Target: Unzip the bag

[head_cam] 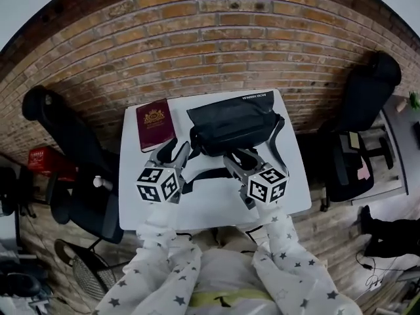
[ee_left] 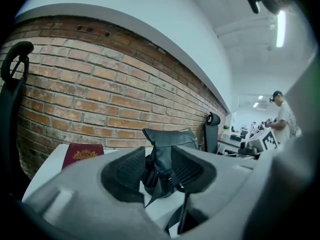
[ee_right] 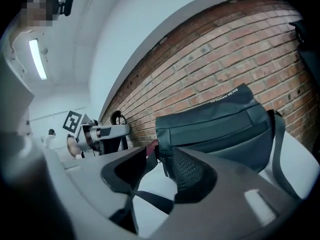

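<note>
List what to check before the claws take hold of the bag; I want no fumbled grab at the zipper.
1. Jaws of left claw apart: ok, nothing pinched.
2. Jaws of right claw apart: ok, nothing pinched.
3. black bag lying on the white table, just ahead of both claws: ok.
4. zipper pull picked out: cannot tell.
5. red booklet out of the way: ok, beside the bag and apart from it.
</note>
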Motion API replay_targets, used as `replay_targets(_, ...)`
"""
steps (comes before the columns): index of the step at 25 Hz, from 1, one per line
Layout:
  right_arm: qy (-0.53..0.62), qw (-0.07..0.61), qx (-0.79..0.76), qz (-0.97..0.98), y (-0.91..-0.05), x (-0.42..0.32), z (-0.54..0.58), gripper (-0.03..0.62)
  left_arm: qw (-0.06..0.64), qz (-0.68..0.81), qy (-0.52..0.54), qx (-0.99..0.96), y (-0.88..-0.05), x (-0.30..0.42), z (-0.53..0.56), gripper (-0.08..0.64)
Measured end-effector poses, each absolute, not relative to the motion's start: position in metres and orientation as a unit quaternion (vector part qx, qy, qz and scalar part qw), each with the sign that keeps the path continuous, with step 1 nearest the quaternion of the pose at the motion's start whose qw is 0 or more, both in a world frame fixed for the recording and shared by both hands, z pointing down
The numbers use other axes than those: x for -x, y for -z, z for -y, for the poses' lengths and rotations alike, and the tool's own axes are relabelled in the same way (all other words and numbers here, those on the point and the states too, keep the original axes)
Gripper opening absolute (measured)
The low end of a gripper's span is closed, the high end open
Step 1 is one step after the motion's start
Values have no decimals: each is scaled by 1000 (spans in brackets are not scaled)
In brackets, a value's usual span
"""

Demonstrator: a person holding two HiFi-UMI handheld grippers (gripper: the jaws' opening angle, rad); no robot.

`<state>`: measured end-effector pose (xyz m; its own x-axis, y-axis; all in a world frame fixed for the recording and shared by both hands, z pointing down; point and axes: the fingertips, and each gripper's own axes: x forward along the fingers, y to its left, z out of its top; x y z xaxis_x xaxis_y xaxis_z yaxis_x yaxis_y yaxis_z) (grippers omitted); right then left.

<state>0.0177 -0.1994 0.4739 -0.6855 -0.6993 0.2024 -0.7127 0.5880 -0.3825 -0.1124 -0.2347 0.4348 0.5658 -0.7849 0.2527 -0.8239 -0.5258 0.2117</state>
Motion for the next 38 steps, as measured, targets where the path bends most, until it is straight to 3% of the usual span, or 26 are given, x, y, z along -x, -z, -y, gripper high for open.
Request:
replay_targets(23,-332,74,-318,885,-569,52,237,166,189,356,-92,-911,-464,69,311,229)
replay_targets(25,-333,75,-317,885,-570,54,237,150,189,342,-92,-916,-465,63,312,229)
replay_targets(31,-316,77,-312,893,-566,55,236,26,187,315,-86,-927,-466,53,314,227)
replay_targets(38,-306,73,-306,898,-563,56,235,21,178,307,-85,-931,-468,52,318,171)
